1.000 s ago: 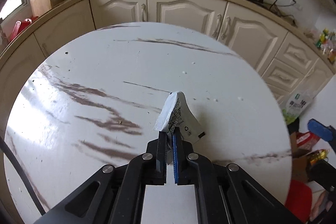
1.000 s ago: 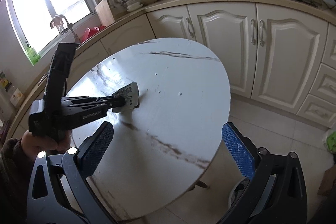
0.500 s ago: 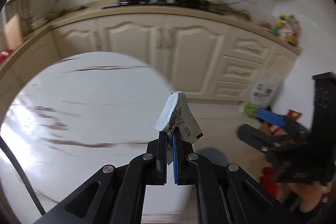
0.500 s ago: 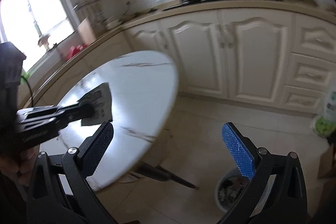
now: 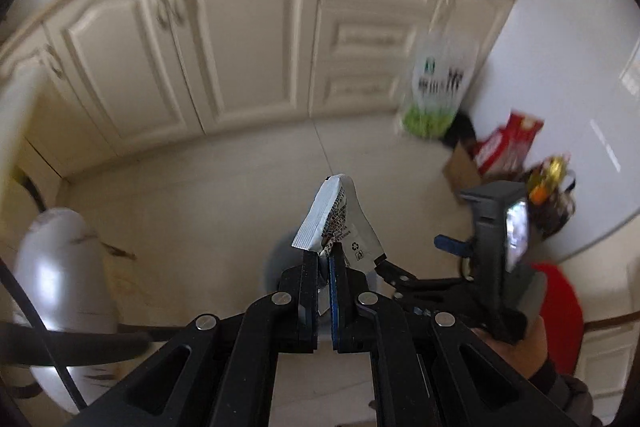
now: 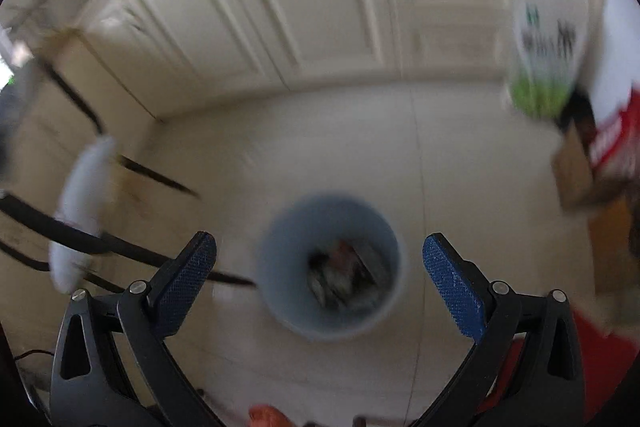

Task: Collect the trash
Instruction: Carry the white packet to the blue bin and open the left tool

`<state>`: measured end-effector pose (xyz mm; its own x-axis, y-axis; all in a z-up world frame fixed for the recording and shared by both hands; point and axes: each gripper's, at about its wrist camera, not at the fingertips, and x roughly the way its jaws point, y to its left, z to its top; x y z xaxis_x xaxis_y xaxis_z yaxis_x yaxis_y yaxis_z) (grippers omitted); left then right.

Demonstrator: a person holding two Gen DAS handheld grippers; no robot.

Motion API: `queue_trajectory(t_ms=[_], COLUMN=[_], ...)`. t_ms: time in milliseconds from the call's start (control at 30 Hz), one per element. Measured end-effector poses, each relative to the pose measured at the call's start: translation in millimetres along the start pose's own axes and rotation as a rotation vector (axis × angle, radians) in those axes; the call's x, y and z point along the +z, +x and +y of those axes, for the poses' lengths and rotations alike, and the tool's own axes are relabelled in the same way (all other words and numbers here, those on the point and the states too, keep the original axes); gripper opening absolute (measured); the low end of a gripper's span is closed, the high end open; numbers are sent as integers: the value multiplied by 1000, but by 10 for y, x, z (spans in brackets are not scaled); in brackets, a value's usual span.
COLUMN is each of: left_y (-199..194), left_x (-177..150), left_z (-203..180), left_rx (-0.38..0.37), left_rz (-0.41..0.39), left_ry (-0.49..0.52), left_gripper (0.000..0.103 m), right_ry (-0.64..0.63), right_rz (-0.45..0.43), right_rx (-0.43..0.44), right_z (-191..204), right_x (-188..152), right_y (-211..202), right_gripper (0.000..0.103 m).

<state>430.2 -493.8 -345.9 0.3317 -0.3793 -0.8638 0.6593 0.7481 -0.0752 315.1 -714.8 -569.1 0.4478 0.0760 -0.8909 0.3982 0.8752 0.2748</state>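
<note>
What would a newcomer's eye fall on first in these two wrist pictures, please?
Probably the crumpled wrapper, pinched in the shut left gripper above the floor. Next, the grey bin on the pale floor, with trash inside, framed between the open right gripper's blue pads.

I count two grippers: my left gripper (image 5: 325, 259) and my right gripper (image 6: 316, 267). One crumpled wrapper (image 5: 338, 221) is in view, and one grey bin (image 6: 332, 267) with a blurred heap inside that I cannot count. One green-and-white bag (image 5: 438, 83) leans by the cabinets, one red package (image 5: 506, 145) sits beside one cardboard piece (image 5: 462, 167).
</note>
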Motion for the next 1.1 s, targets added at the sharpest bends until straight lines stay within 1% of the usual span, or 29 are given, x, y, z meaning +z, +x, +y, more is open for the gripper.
queue_trajectory(t_ms=[33,67,133,167,233,300,367,433,500,567,600,633,700,833,867,900,933,967,1000,1033,1100], left_y=[247,393,764,959,1291,1585,1854,2097,2316,2551,2635,2749,2884,2946,2910,2797,2792,2783,2748,2690,2542], left_x=[-29,-41,-108,-141,-135,-144,-226,-241,-306,-251,-284,-265,-248,-224,-219,-289,-281,-281,-277,-269,-199], left_z=[-26,-27,-31,-31,-22,-7,18,55,57,92,90,76,130,73,57,98,102,99,93,84,19], left_rx=[16,13,29,33,49,64,68,72,70,83,81,81,93,105,122,132,124,118,136,168,179], left_rz=[33,55,112,143,193,234,280,316,355,380,396,409,417,416,405,398,403,413,412,386,354], left_ry=[5,5,9,14,13,8,1,-4,-13,-6,-8,-12,-13,-10,-11,-15,-21,-21,-11,6,24], left_gripper=[0,0,0,0,0,0,0,0,1,1,1,1,1,2,6,8,12,30,51,57,58], right_ry=[25,52,97,126,173,197,216,223,214,210,218,223,209,230,234,239,241,242,243,242,242], right_rz=[40,78,149,183,246,286,320,342,354,376,385,386,380,373,373,370,368,367,364,363,357], right_rx=[-9,-14,1,3,7,9,22,30,14,7,15,23,11,20,22,23,23,23,20,19,14], right_z=[-118,-250,-490,-590,-723,-839,-918,-978,-1004,-1059,-1084,-1093,-1082,-1080,-1081,-1083,-1079,-1069,-1061,-1057,-1053], right_x=[-60,-130,-274,-347,-478,-567,-646,-697,-760,-804,-818,-823,-819,-803,-802,-807,-805,-809,-807,-805,-789], right_y=[193,399,768,932,1211,1434,1605,1702,1758,1816,1833,1840,1842,1824,1824,1818,1819,1822,1822,1820,1797], right_gripper=[103,103,103,101,95,79,78,65,32,24,21,21,21,20,20,20,20,20,20,20,20])
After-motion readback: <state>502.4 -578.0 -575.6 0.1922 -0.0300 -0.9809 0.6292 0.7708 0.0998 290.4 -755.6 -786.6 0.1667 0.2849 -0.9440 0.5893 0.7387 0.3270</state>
